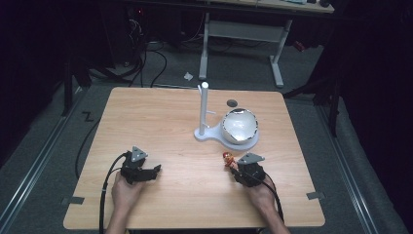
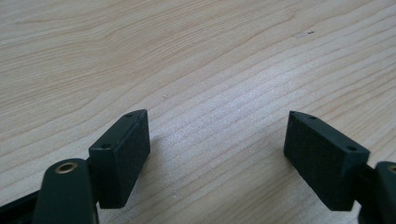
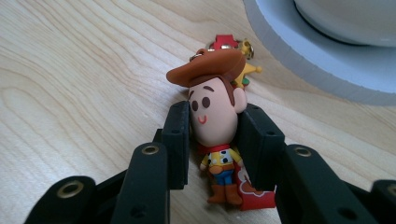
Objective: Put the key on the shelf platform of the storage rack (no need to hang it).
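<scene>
Between the right tool's [image 3: 212, 140] closed jaws sits the cowboy figurine [image 3: 215, 116], clamped.

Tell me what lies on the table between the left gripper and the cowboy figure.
Nothing: in the high view the wood between the left gripper and the cowboy figure, held in the right gripper, is bare.

A light wooden table [image 1: 160, 122] stands on grey floor; on it sit a white stand [image 1: 210, 132] with a tall post, holding a shiny bowl [image 1: 239, 126]; a small cowboy toy [image 3: 215, 126] lies near the stand.
</scene>
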`<state>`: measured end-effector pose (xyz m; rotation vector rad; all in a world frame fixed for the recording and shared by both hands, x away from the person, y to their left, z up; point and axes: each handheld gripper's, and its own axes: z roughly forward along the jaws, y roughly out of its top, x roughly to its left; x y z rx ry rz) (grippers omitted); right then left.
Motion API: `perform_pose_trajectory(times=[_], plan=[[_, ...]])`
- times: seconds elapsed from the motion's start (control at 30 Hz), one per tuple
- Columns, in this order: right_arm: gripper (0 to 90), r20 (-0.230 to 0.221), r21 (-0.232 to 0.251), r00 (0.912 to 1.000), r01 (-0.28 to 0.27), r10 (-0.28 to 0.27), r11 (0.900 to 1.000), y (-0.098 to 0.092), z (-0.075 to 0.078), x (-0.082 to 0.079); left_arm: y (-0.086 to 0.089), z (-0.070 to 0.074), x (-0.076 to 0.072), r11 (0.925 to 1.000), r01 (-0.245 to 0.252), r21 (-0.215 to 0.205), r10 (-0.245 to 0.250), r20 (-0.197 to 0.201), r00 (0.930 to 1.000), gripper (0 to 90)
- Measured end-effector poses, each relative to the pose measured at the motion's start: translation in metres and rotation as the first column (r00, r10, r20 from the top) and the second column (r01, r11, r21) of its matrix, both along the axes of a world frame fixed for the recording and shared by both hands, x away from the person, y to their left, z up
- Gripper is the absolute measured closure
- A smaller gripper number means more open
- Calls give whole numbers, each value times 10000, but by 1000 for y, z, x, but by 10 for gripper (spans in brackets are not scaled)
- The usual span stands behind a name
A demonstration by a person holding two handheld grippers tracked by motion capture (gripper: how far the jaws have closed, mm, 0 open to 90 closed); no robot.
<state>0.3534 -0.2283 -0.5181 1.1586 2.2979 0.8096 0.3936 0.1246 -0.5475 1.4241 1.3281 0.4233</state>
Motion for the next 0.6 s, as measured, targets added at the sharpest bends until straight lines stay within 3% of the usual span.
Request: perform_pose_trajectory(times=[0.23, 0.37, 0.6], plan=[[662, 292, 503, 9996, -76, 62, 9987, -5, 11, -6, 0, 0, 0, 10000, -2, -18, 2, 5, 10000, 229], [663, 403, 1053, 9992, -68, 26, 9944, -13, 23, -9, 0, 0, 0, 10000, -2, -15, 3, 6, 10000, 229], [663, 557, 1210, 9984, -190, 123, 9925, -21, 36, -14, 0, 0, 0, 10000, -4, -21, 4, 11, 10000, 229]])
